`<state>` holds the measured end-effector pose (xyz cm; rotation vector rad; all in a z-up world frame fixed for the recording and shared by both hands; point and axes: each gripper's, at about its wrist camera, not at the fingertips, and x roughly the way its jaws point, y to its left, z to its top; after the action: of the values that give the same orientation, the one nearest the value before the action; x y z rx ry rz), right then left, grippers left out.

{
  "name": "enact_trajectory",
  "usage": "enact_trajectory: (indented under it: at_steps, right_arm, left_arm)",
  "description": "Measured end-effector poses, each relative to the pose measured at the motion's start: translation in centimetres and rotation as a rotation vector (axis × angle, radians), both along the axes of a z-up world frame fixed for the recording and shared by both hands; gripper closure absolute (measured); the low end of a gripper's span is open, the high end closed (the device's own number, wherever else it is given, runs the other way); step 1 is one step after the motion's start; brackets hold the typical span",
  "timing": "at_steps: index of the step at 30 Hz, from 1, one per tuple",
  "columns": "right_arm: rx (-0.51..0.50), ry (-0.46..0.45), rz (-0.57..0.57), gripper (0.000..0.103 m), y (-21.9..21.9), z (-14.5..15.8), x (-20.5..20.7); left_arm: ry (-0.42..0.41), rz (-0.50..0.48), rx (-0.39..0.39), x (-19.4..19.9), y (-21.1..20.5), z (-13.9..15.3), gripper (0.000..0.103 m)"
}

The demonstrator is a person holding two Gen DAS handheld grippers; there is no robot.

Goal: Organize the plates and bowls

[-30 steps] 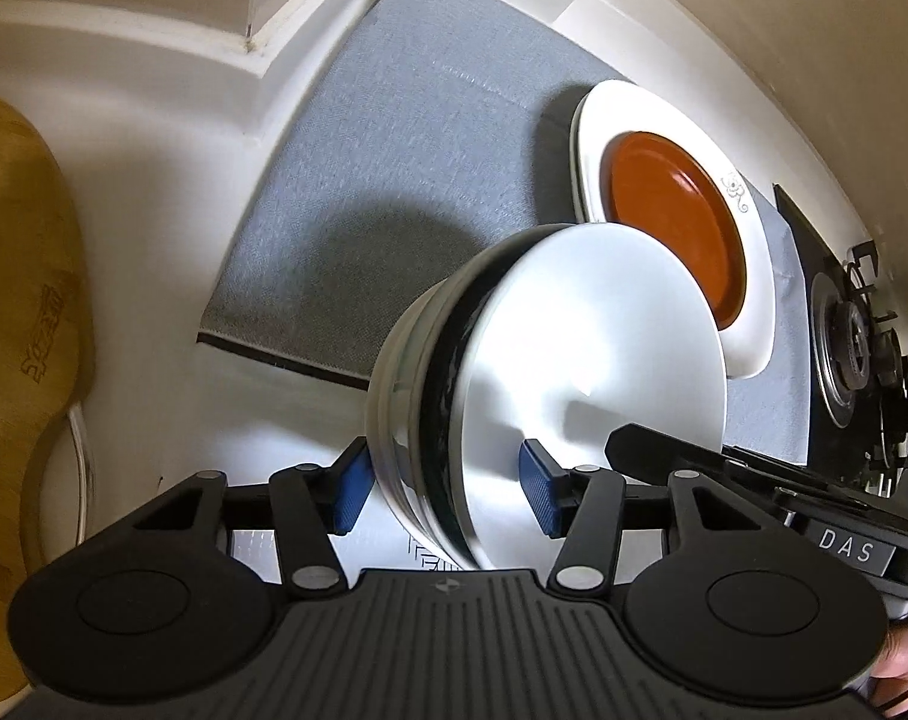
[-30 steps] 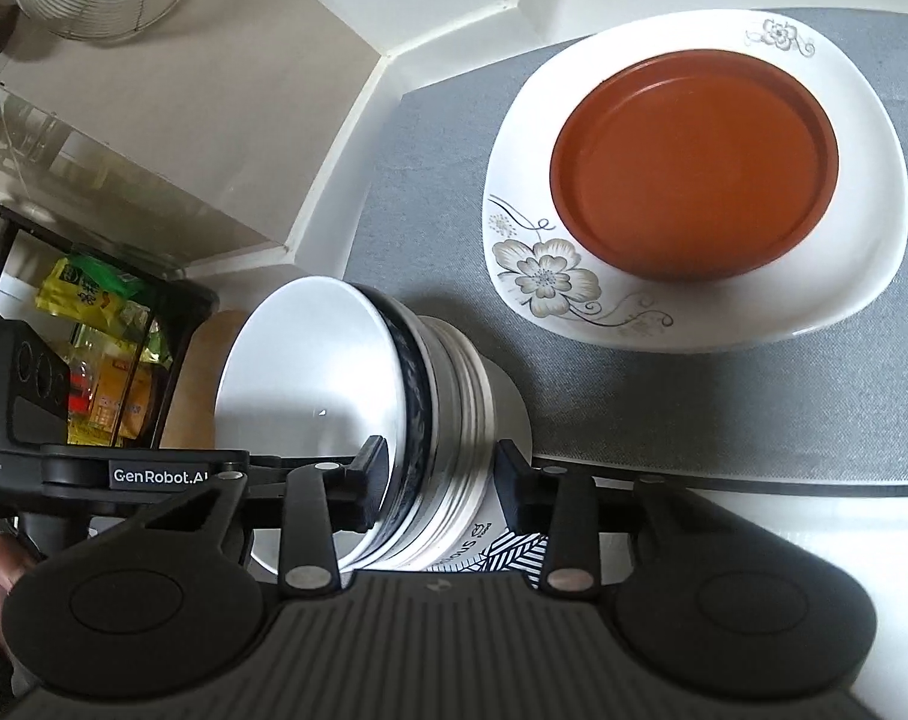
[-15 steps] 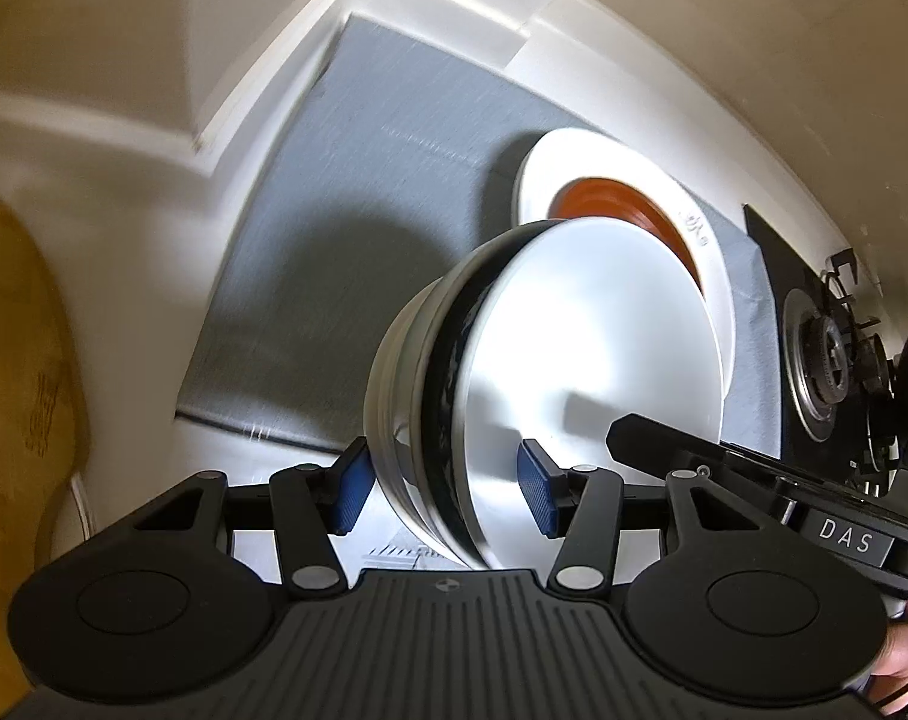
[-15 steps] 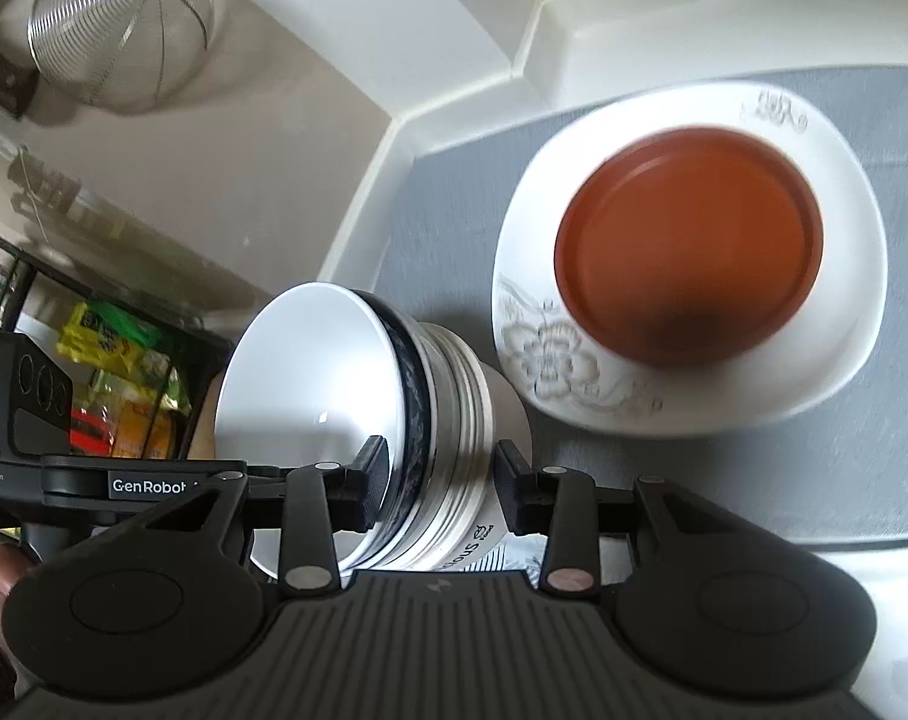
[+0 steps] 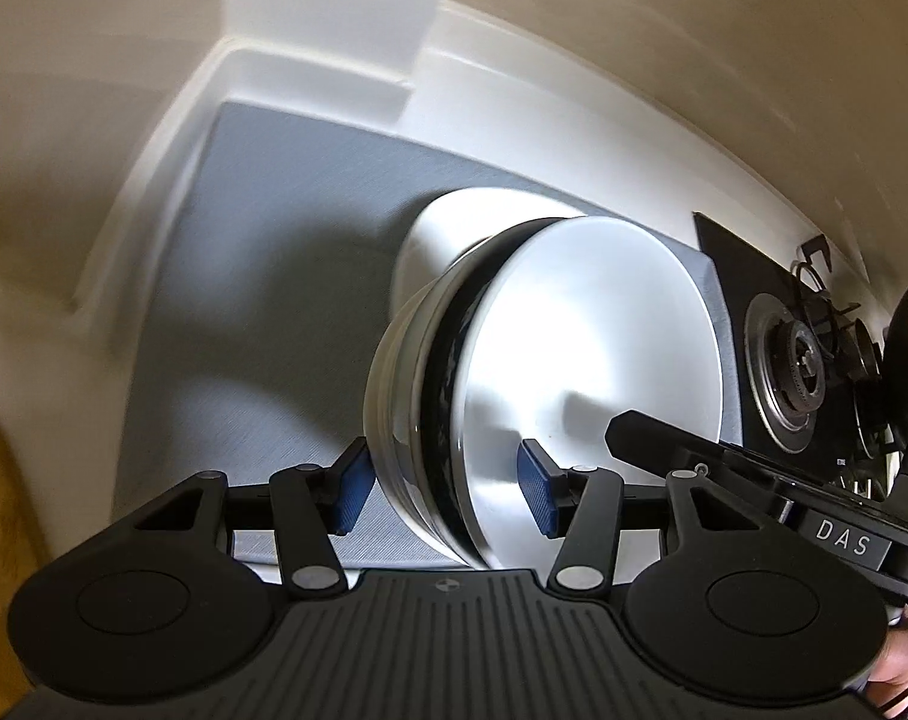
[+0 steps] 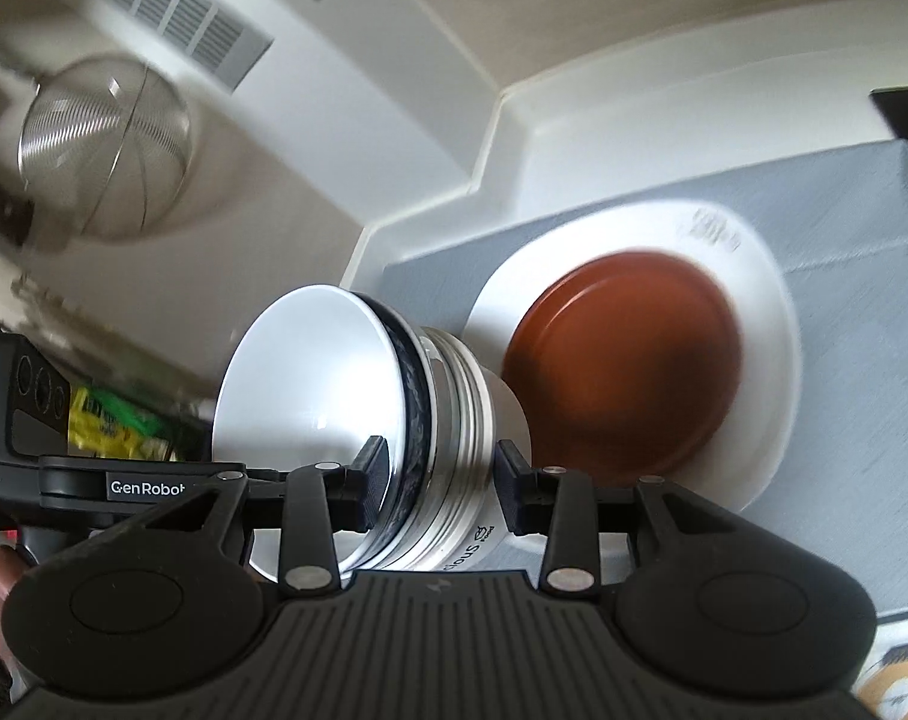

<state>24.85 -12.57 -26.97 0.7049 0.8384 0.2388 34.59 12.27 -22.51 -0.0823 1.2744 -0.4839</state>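
Gripping from both sides, the two grippers held a stack of nested bowls (image 5: 550,384) turned on its side above the grey mat (image 5: 261,324). In the left wrist view, the left gripper (image 5: 441,495) sat at lower centre, its blue pads (image 5: 351,495) closed across the rim edges of the stack, one pad against the outer wall and the other inside the white innermost bowl. The right gripper (image 6: 438,489) sat at lower centre of the right wrist view, its black fingertips (image 6: 372,483) likewise clamped across the rims, one inside the white bowl and one on the ribbed outer wall of the stack (image 6: 393,420). A dark patterned band showed between the white bowls.

Behind the stack, right of centre in the right wrist view, a white floral plate (image 6: 766,372) lay on the mat with a brown plate (image 6: 628,366) resting on it. A gas burner (image 5: 796,366) stood at the right edge of the left view. A wire strainer (image 6: 102,150) hung in the upper left of the right view, blurred.
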Motion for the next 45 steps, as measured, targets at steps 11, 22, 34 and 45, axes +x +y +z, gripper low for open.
enact_trajectory:
  at_steps: [11, 22, 34, 45]
  right_arm:
    - [0.008, -0.005, -0.086, 0.061, -6.3, -1.3, 1.8]
    - [-0.014, 0.001, -0.103, 0.061, -7.6, -4.8, 3.2]
    - [-0.237, 0.060, -0.235, 0.053, -5.2, 0.1, -0.7]
    - [-0.352, 0.082, -0.205, 0.007, 1.2, 13.4, -8.6]
  left_arm:
    - [-0.007, -0.072, 0.022, 2.4, -6.1, -0.9, 0.049]
    - [0.006, -0.076, 0.035, 3.5, -7.5, -4.0, 0.049]
    - [-0.285, -0.033, 0.136, -1.3, -5.7, 1.6, 0.017]
    - [-0.266, 0.119, 0.095, -9.4, -4.5, 16.7, 0.000]
